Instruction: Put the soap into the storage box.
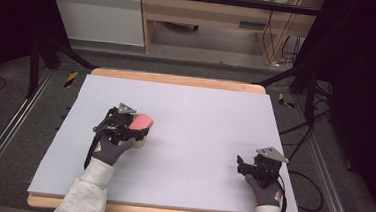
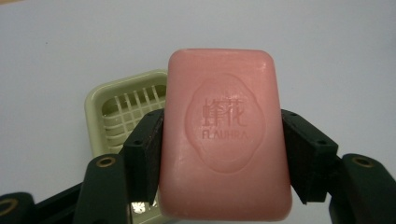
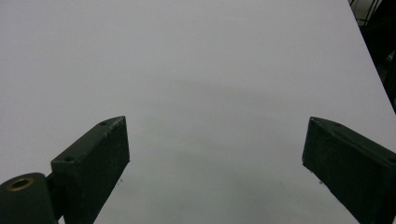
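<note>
A pink bar of soap (image 2: 226, 135) with a stamped emblem is clamped by its long sides in my left gripper (image 2: 223, 140), which is shut on it. Under and behind the soap lies a pale green slotted soap dish (image 2: 123, 109) on the white table, partly hidden by the bar. In the high view the soap (image 1: 142, 120) and left gripper (image 1: 133, 127) hover over the dish (image 1: 140, 142) at the table's left middle. At the right front, my right gripper (image 1: 242, 165) stands open, and its own view shows nothing between the jaws (image 3: 215, 154).
The white tabletop (image 1: 200, 117) has a wooden rim at front and back. Black curtains and frame legs flank the table; cables (image 1: 310, 195) trail on the floor at the right. A wooden cabinet stands behind.
</note>
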{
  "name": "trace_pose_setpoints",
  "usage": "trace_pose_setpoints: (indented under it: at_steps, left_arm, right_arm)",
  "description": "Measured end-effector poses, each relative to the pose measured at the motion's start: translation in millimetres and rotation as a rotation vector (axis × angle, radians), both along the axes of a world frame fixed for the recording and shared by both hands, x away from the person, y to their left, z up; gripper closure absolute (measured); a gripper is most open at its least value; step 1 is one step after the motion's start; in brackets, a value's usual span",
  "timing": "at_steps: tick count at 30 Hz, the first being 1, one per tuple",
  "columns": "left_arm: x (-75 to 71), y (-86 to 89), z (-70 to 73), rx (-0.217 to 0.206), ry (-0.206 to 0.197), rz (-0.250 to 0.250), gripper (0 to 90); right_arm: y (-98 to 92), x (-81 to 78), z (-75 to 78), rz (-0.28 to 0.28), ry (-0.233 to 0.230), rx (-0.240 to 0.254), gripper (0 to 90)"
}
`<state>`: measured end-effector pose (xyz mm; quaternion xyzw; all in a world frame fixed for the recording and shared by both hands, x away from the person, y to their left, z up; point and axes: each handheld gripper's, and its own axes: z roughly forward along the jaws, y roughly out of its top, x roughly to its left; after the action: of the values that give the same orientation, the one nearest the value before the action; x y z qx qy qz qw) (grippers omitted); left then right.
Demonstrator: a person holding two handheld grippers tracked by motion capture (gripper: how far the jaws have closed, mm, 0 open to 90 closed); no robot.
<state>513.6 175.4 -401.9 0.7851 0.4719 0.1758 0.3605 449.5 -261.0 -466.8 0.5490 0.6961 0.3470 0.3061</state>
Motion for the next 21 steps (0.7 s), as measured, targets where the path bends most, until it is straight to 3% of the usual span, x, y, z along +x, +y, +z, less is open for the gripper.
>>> trace_pose_setpoints:
  at_steps: [21]
  left_arm:
    - [18.0, 13.1, -10.2, 0.018, 0.008, 0.067, 37.5]
  right_arm:
    - [0.9, 0.5, -0.4, -0.001, 0.004, -0.004, 7.7]
